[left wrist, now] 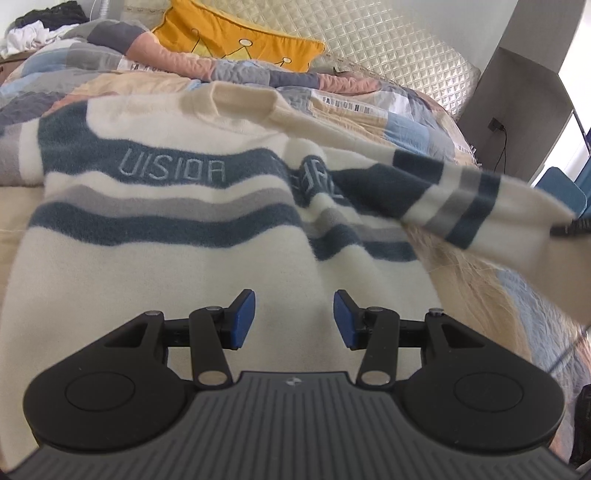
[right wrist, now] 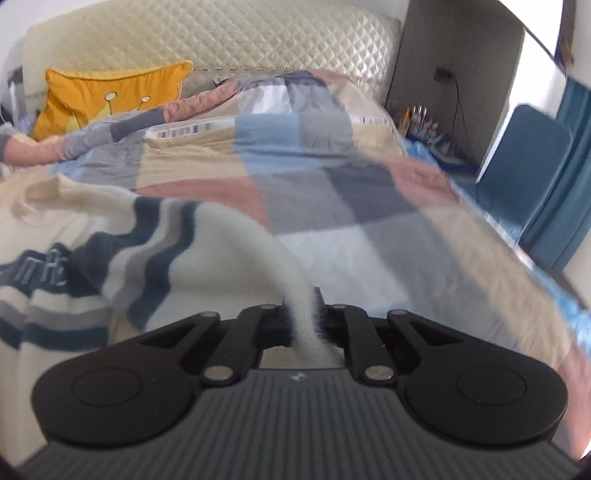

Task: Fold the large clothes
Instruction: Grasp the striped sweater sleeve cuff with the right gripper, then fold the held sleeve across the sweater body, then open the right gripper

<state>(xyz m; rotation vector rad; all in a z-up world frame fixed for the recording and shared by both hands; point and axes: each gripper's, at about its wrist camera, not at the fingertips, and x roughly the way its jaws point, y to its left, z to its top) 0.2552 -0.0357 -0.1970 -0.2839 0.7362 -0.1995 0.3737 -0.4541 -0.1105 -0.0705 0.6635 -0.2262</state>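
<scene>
Two hand-held grippers are seen, one per view. In the left wrist view, the left hand-held gripper [left wrist: 294, 319] is held with its two blue pads [left wrist: 243, 319] parted and nothing between them, just above the cream lower body of one sweater [left wrist: 166, 229]. The sweater is spread front-up on the bed [left wrist: 413, 122], with wavy dark blue and grey stripes and stitched lettering across the chest. Its striped sleeve [left wrist: 461, 199] is seen lifted off the bed and stretched toward the right edge, where the tip of the right hand-held gripper [left wrist: 570, 226] is clamped on the cuff.

In the right wrist view, the right hand-held gripper [right wrist: 306, 321] is shown closed on that cuff [right wrist: 295, 295], a strip of white knit being pinched between its jaws and trailing back to the sweater at left. The pads themselves are hidden by fabric.

Beyond the sweater, one patchwork quilt [right wrist: 332, 177] is spread over the bed. One yellow cushion [left wrist: 236, 33] is propped against the quilted headboard [right wrist: 258, 40]. A heap of clothes [left wrist: 40, 26] is shown only in the left view, at far left. A blue chair [right wrist: 524, 155] and blue curtain [right wrist: 565, 192] are shown more fully in the right view.
</scene>
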